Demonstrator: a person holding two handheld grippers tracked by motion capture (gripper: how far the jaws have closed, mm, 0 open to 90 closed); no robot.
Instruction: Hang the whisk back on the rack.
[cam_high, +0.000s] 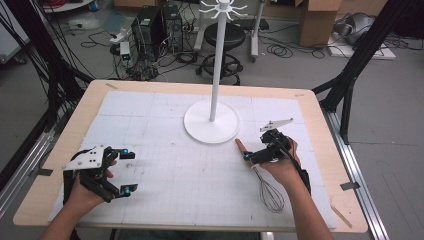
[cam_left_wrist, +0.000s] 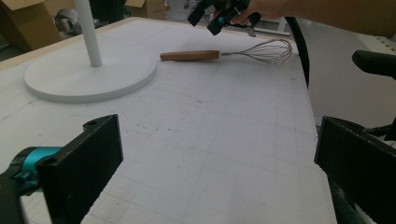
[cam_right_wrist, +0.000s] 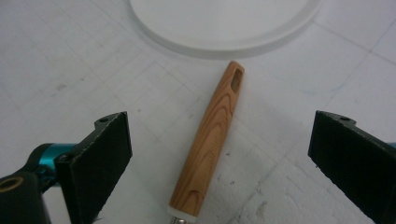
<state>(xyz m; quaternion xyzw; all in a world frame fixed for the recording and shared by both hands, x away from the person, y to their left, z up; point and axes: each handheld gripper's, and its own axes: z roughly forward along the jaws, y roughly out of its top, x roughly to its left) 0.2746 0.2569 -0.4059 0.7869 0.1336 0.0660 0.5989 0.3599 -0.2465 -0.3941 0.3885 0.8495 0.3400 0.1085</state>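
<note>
Right gripper (cam_right_wrist: 219, 154): jaws wide apart, hovering directly over the whisk's wooden handle (cam_right_wrist: 211, 140), one jaw on each side, no contact visible yet. Nothing held.

Whisk (cam_high: 267, 187) lies flat on the white mat (cam_high: 165, 130). In the high view the handle tip points to about 11 o'clock, toward the stand base (cam_high: 211, 122); the wire end sits at about 5 o'clock from the hand, close to the near edge of the mat. Handle tip is near the base rim but apart from it. The handle has a hanging slot at its far end, seen in the right gripper view.

Left gripper (cam_high: 117, 172): jaws also wide, empty, parked at about 9 o'clock from the whisk, well apart from it and low over the mat.

The white hook stand (cam_high: 216, 60) is upright at about 12 o'clock; the hooks at its top look empty.

Progress, as a judgement: early. Approach and alignment look done. Left: close on the handle, lift, then probably hang the whisk on a hook by its slot.
</note>
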